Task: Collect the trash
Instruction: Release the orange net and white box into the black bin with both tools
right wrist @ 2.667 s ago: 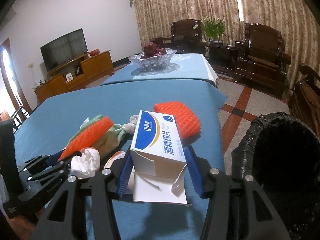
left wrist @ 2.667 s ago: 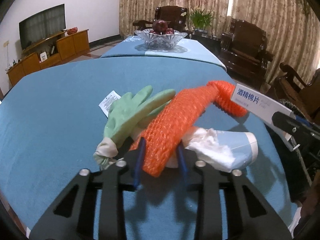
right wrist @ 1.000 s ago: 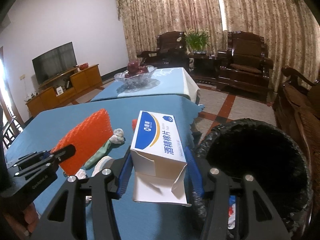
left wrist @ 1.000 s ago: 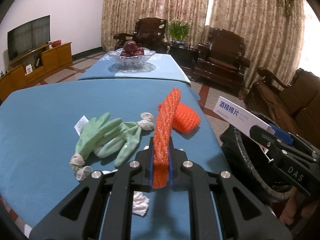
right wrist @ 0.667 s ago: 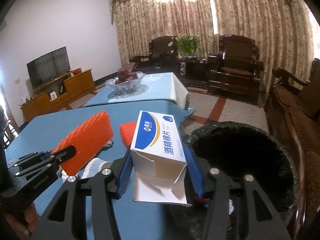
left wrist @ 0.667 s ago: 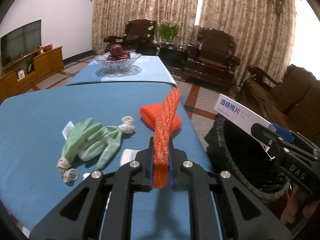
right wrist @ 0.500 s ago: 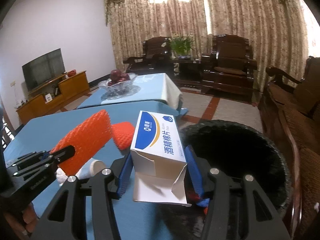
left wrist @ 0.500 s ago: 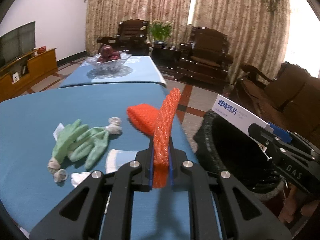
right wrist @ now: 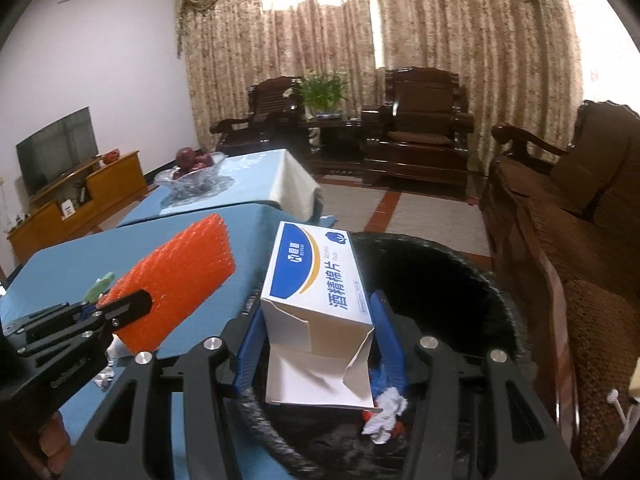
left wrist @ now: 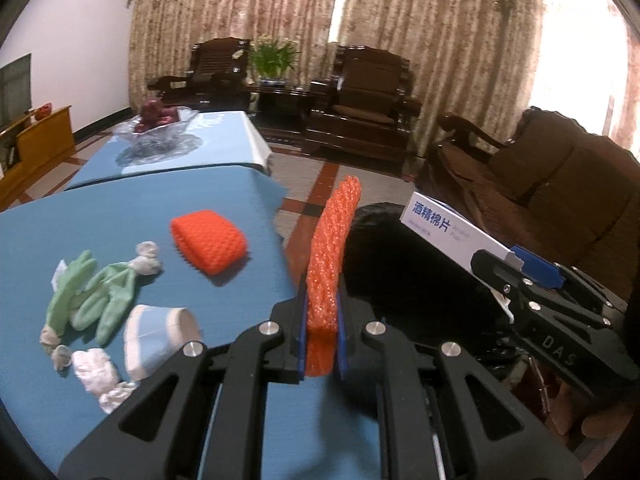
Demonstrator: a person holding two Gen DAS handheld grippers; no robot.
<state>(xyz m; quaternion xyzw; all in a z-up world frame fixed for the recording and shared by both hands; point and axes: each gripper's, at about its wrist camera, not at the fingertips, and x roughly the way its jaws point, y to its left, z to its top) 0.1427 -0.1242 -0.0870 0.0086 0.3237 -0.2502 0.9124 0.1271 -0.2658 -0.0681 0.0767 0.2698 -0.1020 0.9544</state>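
- Now beside the table edge, the left gripper [left wrist: 320, 322] stays clamped on an orange foam mesh sleeve [left wrist: 330, 252], which stands upright against the black-lined trash bin [left wrist: 396, 264].
- Half a second earlier, that sleeve still stood over the blue tablecloth [left wrist: 120, 216].
- The right gripper [right wrist: 316, 344] pinches a white-and-blue cardboard box [right wrist: 316, 280], held above the bin's mouth, more squarely than before.
- Left behind on the cloth: a second orange foam pad [left wrist: 208, 242], pale green rubber gloves [left wrist: 92, 294], a tipped paper cup [left wrist: 156, 334] and crumpled white tissue [left wrist: 98, 372].
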